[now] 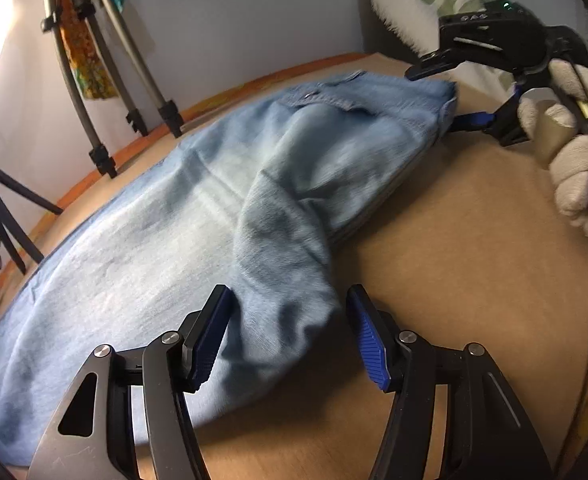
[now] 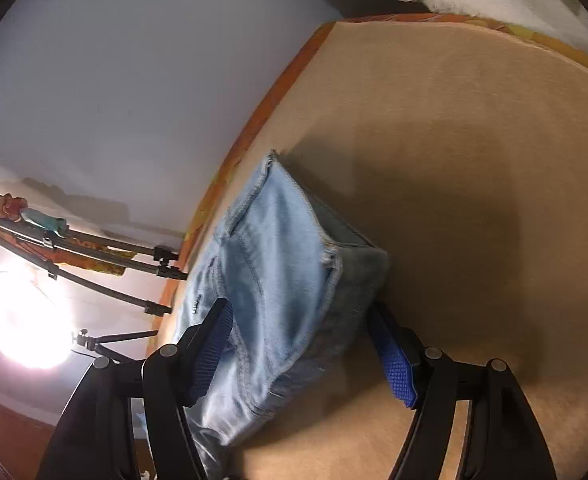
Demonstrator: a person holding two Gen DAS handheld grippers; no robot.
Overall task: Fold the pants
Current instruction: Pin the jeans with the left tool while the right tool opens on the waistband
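We have both jaws parted, gripping nothing: our left gripper (image 1: 287, 332) straddles the pants (image 1: 197, 216) fold at the near edge of the brown surface (image 1: 474, 240), our right gripper (image 2: 306, 352) straddles the waistband at the far right; we should smooth that bunched ridge before folding again

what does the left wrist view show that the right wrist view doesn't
Only the left wrist view shows the right gripper from outside, held by a gloved hand at the waistband end, plus the long spread of the jeans and a bunched fold between the left gripper fingers. Only the right wrist view shows the waistband corner and seam stitching up close, and a bright lamp. Both show the light blue jeans on the tan surface, tripods by the wall, and open jaws with denim between them.
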